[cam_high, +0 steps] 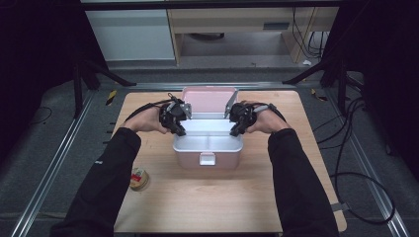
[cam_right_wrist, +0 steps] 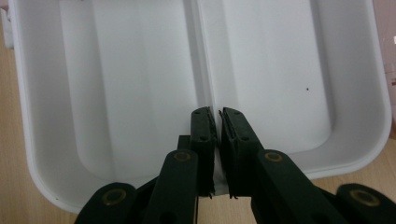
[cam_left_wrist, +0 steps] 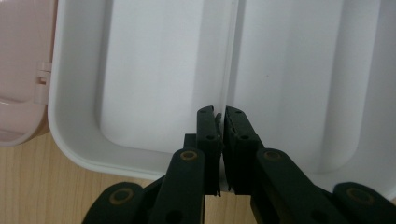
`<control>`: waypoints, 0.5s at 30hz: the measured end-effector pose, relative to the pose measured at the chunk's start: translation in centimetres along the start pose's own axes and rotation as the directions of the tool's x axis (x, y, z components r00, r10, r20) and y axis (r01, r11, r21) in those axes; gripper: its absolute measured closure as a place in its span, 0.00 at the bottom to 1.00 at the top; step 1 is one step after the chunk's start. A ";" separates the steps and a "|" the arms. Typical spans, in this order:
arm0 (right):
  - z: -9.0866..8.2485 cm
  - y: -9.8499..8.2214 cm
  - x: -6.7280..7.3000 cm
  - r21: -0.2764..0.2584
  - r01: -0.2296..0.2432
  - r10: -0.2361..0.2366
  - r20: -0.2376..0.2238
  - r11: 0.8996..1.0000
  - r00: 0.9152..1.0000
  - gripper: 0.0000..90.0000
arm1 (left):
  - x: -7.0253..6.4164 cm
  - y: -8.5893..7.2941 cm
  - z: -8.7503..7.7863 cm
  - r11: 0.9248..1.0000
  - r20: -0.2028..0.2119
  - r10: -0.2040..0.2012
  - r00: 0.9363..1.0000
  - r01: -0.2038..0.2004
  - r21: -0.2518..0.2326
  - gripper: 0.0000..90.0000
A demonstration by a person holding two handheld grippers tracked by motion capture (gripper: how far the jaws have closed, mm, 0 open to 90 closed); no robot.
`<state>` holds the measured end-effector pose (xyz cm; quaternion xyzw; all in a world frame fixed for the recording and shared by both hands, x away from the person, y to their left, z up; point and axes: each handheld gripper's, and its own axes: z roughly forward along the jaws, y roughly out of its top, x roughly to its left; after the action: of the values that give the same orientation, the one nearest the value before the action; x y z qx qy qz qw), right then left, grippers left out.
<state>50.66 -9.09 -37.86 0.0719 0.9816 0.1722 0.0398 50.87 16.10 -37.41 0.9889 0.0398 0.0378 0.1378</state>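
Note:
A pink box (cam_high: 207,159) stands in the middle of the wooden table, its lid (cam_high: 207,96) tilted open toward the back. In it sits a white tray (cam_high: 207,132) with two compartments and a ridge between them. My left gripper (cam_high: 180,129) is at the tray's left end and my right gripper (cam_high: 234,131) at its right end. In the left gripper view the jaws of the left gripper (cam_left_wrist: 220,116) are clamped on the tray (cam_left_wrist: 154,70) where the ridge meets the rim. The right gripper (cam_right_wrist: 217,114) pinches the tray (cam_right_wrist: 140,70) the same way at the opposite rim.
A small round yellowish object (cam_high: 139,178) lies near the table's front left, beside the left sleeve. Bare table (cam_high: 222,202) stretches in front of the box. Dark stand legs and cables (cam_high: 356,148) run along the floor on both sides.

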 end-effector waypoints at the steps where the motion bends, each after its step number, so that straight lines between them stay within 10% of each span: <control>1: 0.0 0.0 -0.1 0.001 -0.001 0.001 -0.004 1.000 1.000 0.93 | 0.0 0.0 0.0 1.000 0.002 0.002 1.000 -0.002 -0.003 0.95; 15: -0.1 0.3 -0.7 0.014 -0.014 0.014 -0.048 1.000 0.999 0.96 | 0.3 0.1 -0.3 1.000 0.021 0.026 0.999 -0.026 0.001 0.97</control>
<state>51.38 -8.98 -37.59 0.0748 0.9830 0.1673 0.0143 51.18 16.08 -37.07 0.9898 0.0253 0.0293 0.1369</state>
